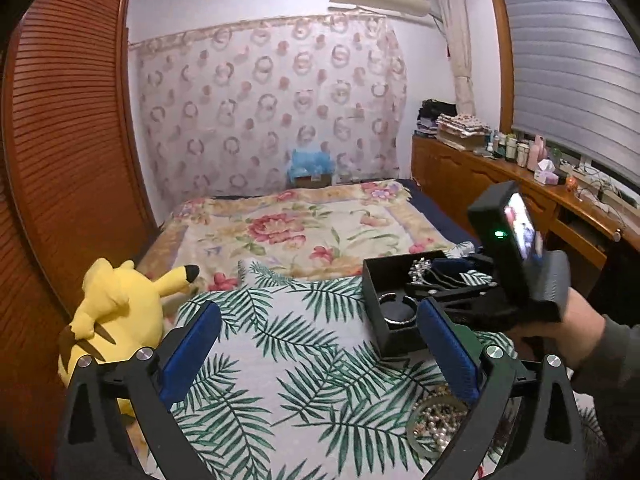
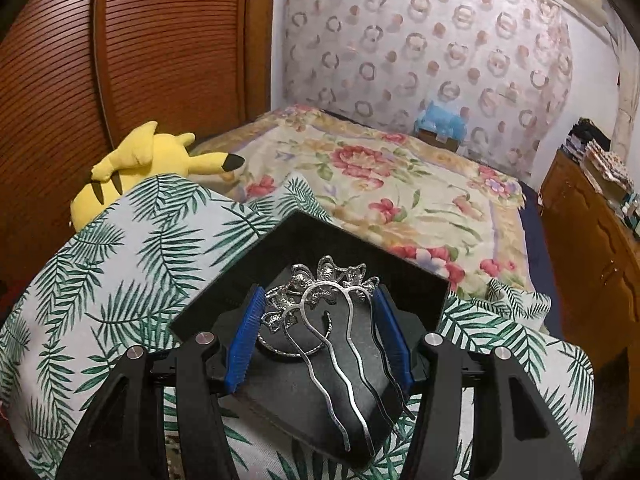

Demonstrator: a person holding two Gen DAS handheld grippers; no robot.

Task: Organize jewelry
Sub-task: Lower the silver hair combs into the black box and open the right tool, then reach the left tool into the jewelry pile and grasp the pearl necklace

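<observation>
Silver hairpin [image 2: 340, 344] is sitting between your right gripper's [image 2: 320, 336] half-open pads over the black box [image 2: 320, 232]; left gripper [image 1: 320, 352], beside the box, gapes empty. Lower gently.

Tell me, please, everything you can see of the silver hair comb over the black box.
The silver hair comb looks like polished metal: a cluster of openwork flowers tops several long wavy prongs that run toward the camera. It sits between the blue pads of the right gripper, above the open black box, with a silver bangle under it. Whether the pads actually press on it, I cannot tell.
</observation>
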